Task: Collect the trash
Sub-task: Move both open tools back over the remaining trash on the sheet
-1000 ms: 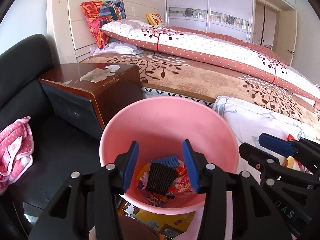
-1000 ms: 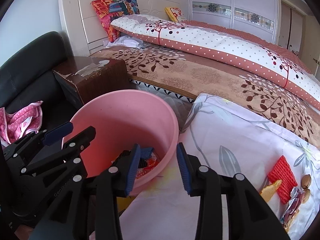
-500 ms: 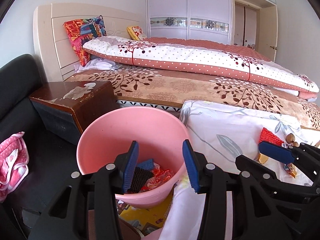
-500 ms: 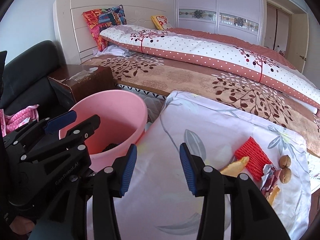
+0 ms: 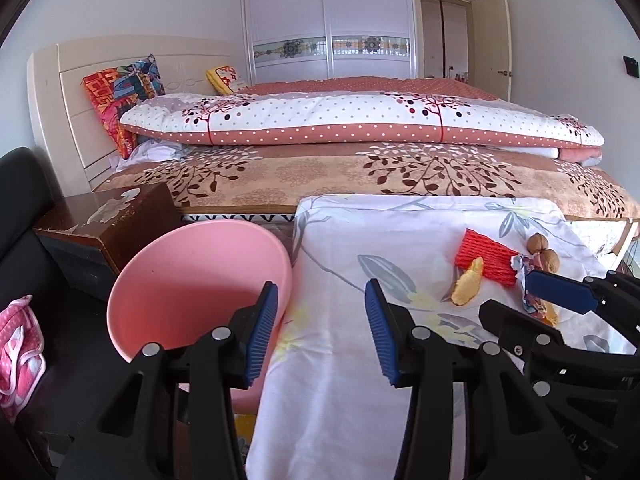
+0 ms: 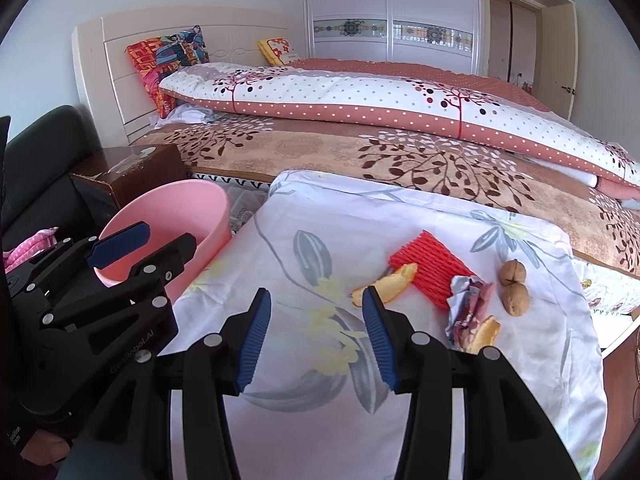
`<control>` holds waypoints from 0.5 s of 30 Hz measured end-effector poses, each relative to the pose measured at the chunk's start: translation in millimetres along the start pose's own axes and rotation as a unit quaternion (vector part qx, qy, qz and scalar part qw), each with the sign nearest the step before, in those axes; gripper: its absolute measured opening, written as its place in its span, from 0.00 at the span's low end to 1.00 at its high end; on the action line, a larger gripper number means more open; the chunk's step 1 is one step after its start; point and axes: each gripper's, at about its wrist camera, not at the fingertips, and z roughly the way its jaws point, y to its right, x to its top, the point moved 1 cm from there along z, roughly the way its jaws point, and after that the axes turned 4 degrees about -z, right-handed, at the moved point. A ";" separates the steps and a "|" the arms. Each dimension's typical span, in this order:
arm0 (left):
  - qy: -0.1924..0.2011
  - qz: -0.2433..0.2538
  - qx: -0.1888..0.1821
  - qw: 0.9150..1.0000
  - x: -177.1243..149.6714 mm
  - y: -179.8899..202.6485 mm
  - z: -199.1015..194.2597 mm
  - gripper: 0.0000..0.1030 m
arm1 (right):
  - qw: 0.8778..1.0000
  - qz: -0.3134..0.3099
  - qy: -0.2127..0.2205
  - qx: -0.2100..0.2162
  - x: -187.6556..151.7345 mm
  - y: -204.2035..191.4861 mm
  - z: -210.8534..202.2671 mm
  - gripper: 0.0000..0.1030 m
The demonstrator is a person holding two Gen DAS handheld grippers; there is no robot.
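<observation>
A pink bin (image 5: 192, 280) (image 6: 172, 216) stands left of a table under a white floral cloth (image 5: 360, 320) (image 6: 304, 216). On the cloth's right part lie a red foam net (image 5: 486, 260) (image 6: 434, 272), an orange peel (image 5: 466, 288) (image 6: 386, 286), a crumpled wrapper (image 6: 470, 304) and two walnuts (image 5: 542, 252) (image 6: 514, 288). My left gripper (image 5: 320, 304) is open and empty, over the cloth's left edge beside the bin. My right gripper (image 6: 316, 300) hovers just short of the peel, its jaws opening with nothing between them.
A bed with patterned quilts (image 5: 360, 168) runs behind the table. A brown nightstand (image 5: 108, 220) stands behind the bin, with a black sofa (image 5: 24, 208) and a pink cloth (image 5: 16, 344) at the far left. A second peel (image 6: 486, 332) lies below the wrapper.
Both grippers have swung right, from over the pink bin to over the floral cloth. The bin now sits to the left and the trash has come into view. The right jaws stand a little wider.
</observation>
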 end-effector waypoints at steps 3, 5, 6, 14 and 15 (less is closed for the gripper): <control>-0.001 0.014 -0.019 1.000 -4.6 12.2 0.1 0.44 | 1.000 0.016 -0.002 -0.017 -9.3 20.1 -7.7 0.46; -0.005 0.019 -0.031 0.999 -8.9 19.1 0.8 0.44 | 0.999 0.027 -0.004 -0.029 -16.8 34.3 -12.9 0.46; -0.008 0.021 -0.037 0.999 -11.0 22.1 1.8 0.44 | 0.999 0.032 -0.005 -0.037 -20.8 41.2 -15.2 0.46; -0.038 0.036 -0.111 0.992 -20.1 48.9 7.8 0.44 | 0.993 0.090 -0.028 -0.075 -50.6 100.2 -18.5 0.46; -0.040 0.037 -0.119 0.991 -20.1 51.8 8.3 0.44 | 0.992 0.096 -0.030 -0.078 -53.0 106.0 -17.7 0.46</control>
